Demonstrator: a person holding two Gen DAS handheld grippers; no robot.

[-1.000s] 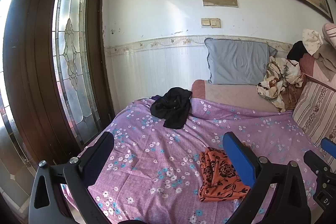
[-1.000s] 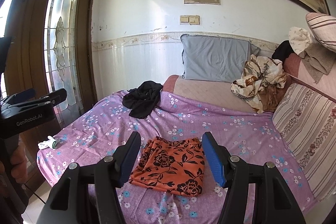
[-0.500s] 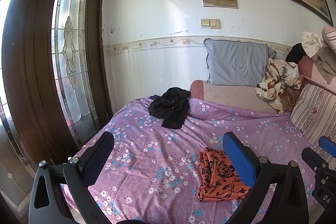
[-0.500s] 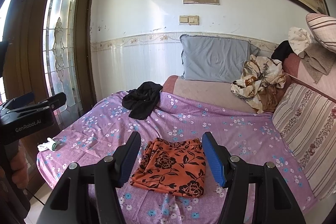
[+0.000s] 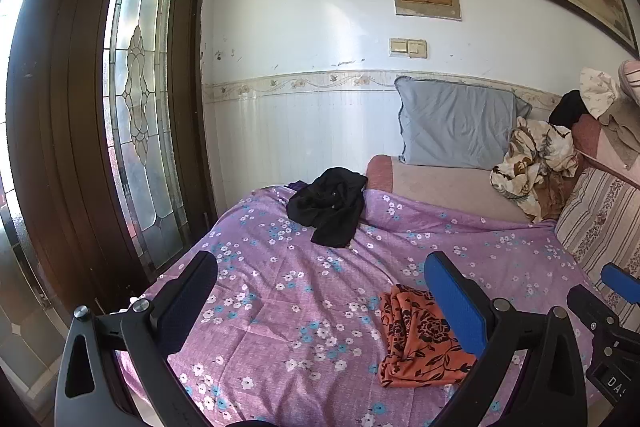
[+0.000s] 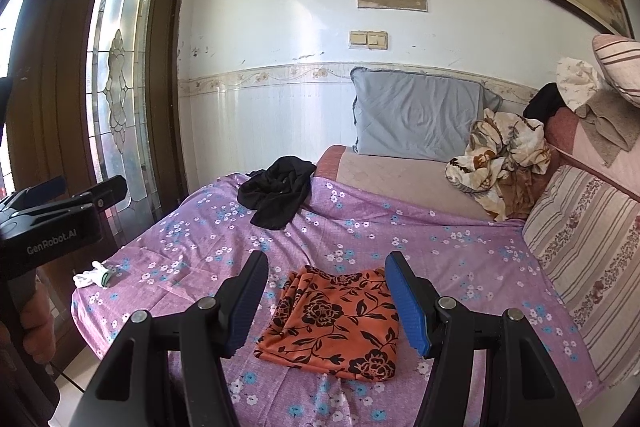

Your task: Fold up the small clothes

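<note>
Right wrist view: faced a bed under a purple sheet [image 6: 440, 251] printed with small flowers. Right gripper [image 6: 326, 301] hung above the near end, jaws apart, nothing between the pads. Just beyond and below them lay an orange cloth [image 6: 336, 323] with black flowers, folded into a rough rectangle, flat on the sheet, touched by neither finger. Farther off, toward the far left, lay a crumpled black garment [image 6: 278, 197], well apart from the orange cloth. Near the left edge of the bed, a small white sock [image 6: 94, 275]. At the far end, a grey pillow [image 6: 416, 117] upright against the wall; to its right, a heap of patterned clothes [image 6: 504, 163]. Along the right side, a striped cushion [image 6: 588, 259]. Left gripper [image 6: 60, 213] seen at the left edge, gripped by a hand [image 6: 38, 323].

Left wrist view: left gripper [image 5: 320, 301] also spread wide and empty over the sheet [image 5: 280, 307]. Orange cloth [image 5: 416, 343] lay near and to the right, partly hidden behind the right finger. Black garment [image 5: 330, 205] far, about centre. Right gripper [image 5: 616, 311] poked in at the right edge. Stained-glass door [image 5: 136, 99] stood at left.
</note>
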